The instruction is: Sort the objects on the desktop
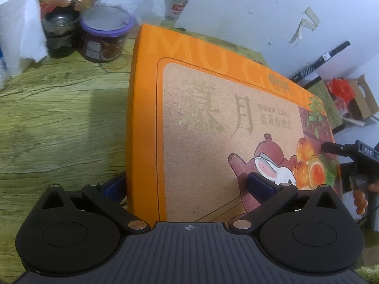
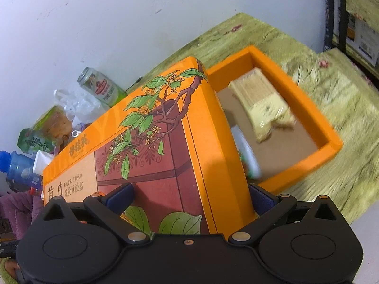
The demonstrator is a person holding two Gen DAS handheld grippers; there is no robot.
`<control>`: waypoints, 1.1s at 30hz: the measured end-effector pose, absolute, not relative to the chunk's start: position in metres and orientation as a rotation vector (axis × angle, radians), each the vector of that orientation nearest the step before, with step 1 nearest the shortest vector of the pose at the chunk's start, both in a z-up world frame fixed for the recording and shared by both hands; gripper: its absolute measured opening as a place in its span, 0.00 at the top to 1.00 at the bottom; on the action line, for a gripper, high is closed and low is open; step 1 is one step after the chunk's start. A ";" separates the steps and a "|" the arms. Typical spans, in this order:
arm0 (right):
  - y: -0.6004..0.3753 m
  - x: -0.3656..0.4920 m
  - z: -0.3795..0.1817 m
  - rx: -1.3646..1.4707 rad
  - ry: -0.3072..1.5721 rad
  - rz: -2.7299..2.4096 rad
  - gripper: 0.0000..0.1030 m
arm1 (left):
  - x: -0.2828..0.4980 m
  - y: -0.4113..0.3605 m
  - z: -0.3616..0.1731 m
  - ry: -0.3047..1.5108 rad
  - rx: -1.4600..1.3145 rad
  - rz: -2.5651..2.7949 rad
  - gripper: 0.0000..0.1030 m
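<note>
Evidently both grippers, left (image 1: 187, 184) and right (image 2: 189, 196), pinch the orange lid (image 2: 165, 142) between their fingers, steadying it over the box base (image 2: 331, 142).

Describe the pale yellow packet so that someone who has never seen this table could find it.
Look on the green wood-grain table for the open orange box base beside the illustrated orange lid. The pale yellow, ribbed plastic packet lies inside on its brown floor, next to something white and green, half hidden.
</note>
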State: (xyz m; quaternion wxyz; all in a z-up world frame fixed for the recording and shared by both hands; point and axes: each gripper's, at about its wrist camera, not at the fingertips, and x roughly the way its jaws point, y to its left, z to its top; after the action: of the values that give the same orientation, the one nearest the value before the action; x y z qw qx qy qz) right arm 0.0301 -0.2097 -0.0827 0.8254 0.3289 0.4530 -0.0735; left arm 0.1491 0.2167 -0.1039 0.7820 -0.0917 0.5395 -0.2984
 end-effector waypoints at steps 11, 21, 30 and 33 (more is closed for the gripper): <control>-0.265 0.034 -0.088 0.694 0.970 -0.146 0.01 | 0.146 0.160 -0.109 1.167 -0.201 -0.629 0.00; -0.296 0.037 -0.101 0.700 0.975 -0.132 0.01 | 0.144 0.131 -0.116 1.177 -0.196 -0.608 0.00; -0.318 0.050 -0.115 0.697 1.006 -0.109 0.01 | 0.144 0.112 -0.126 1.195 -0.212 -0.571 0.00; -0.324 0.058 -0.118 0.685 1.018 -0.096 0.01 | 0.143 0.109 -0.129 1.200 -0.228 -0.553 0.00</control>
State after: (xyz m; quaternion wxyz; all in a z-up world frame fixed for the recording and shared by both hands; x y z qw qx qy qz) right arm 0.0575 -0.3238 -0.1178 0.8165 0.3212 0.4776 -0.0452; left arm 0.1432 0.1089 -0.1286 0.7836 -0.1054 0.5561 -0.2562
